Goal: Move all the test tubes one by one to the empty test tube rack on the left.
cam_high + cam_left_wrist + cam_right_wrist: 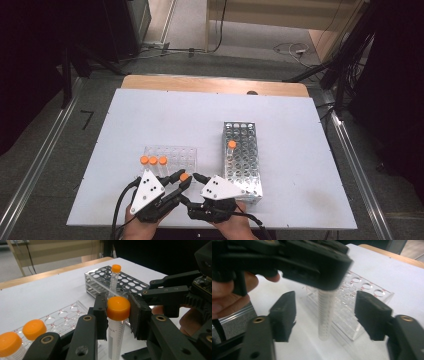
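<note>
My left gripper (118, 312) is shut on the orange cap of a clear graduated tube (117, 307) and holds it upright just above the table, at the near corner of the clear plastic rack (182, 155). In the high view this tube (184, 176) sits between the two hands. My right gripper (328, 315) is open, with its jaws on either side of the tube's lower body (325, 315) and a gap on both sides. Three orange-capped tubes (153, 160) stand in the clear rack. One more orange-capped tube (231, 145) stands in the metal rack (248, 165).
The white table top (165, 115) has a wooden edge (215, 84) at the far side. The metal rack lies right of the clear rack with many bare holes. Dark stands and cables surround the table on the floor.
</note>
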Available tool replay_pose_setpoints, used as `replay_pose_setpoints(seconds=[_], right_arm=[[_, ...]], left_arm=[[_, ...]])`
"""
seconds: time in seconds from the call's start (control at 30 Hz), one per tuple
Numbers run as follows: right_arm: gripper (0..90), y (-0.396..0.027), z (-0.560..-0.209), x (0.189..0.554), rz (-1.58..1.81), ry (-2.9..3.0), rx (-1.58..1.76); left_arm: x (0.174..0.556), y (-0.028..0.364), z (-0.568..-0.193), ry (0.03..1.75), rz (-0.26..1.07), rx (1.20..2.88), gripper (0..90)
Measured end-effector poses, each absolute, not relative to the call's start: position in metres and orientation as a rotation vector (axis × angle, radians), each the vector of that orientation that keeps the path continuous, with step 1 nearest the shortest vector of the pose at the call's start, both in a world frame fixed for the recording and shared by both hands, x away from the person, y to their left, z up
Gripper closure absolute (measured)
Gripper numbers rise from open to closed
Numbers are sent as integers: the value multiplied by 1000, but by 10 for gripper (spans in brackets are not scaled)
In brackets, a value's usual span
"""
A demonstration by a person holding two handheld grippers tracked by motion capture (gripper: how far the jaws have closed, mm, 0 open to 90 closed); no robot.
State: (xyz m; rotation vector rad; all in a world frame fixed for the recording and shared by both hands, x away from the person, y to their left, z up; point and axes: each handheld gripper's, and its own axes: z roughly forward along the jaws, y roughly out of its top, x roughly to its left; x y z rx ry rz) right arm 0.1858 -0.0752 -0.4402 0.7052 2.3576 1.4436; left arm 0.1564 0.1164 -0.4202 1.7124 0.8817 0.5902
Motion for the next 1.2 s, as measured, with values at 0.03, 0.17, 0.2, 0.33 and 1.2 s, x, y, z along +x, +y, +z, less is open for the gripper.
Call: replay_pose_setpoints(seconds=[0.03, 0.17, 0.2, 0.33, 1.2], right_arm=[[273, -77, -440, 187, 1445, 2358, 717], [255, -80, -440, 187, 1428, 2366, 727], [255, -82, -440, 187, 1425, 2366, 724], [255, -86, -437, 187, 1432, 2353, 731], [261, -92, -435, 187, 1438, 2327, 753]], left_arm=[[158, 118, -420, 886, 587, 1707, 699], [162, 125, -416, 907, 584, 1692, 700], [163, 127, -414, 913, 585, 1683, 700], [167, 137, -409, 930, 590, 1658, 700], [207, 150, -402, 1001, 665, 1649, 700]])
